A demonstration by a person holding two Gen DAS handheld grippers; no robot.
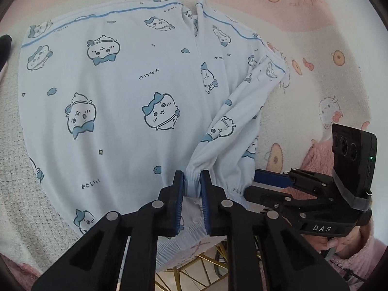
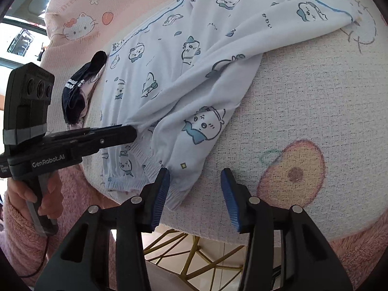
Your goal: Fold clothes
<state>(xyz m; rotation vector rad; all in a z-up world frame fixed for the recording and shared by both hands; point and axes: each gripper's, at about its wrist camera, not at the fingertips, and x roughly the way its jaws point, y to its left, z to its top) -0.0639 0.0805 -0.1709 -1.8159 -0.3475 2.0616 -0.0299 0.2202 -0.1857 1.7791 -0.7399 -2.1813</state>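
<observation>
A pale blue pyjama top (image 1: 116, 92) printed with cartoon animals lies spread on the blanket-covered table. One sleeve (image 1: 232, 123) is folded in across it. My left gripper (image 1: 192, 181) is shut on that sleeve's ribbed cuff (image 1: 192, 175), near the front hem. In the right wrist view the left gripper (image 2: 132, 131) shows from the side, its tip on the cloth. My right gripper (image 2: 195, 177) stands open over the blanket at the table's front edge. Its left finger (image 2: 162, 189) is at the corner of the elastic hem (image 2: 178, 197), and the pads press on nothing.
A dark navy garment (image 2: 77, 89) lies bunched beyond the top's far side. The pink and white cartoon blanket (image 2: 303, 97) covers the table, whose front edge (image 2: 218, 232) runs under my grippers. Gold metal legs (image 2: 184, 249) show below. A hand in a fluffy pink sleeve (image 2: 21, 194) holds the left gripper.
</observation>
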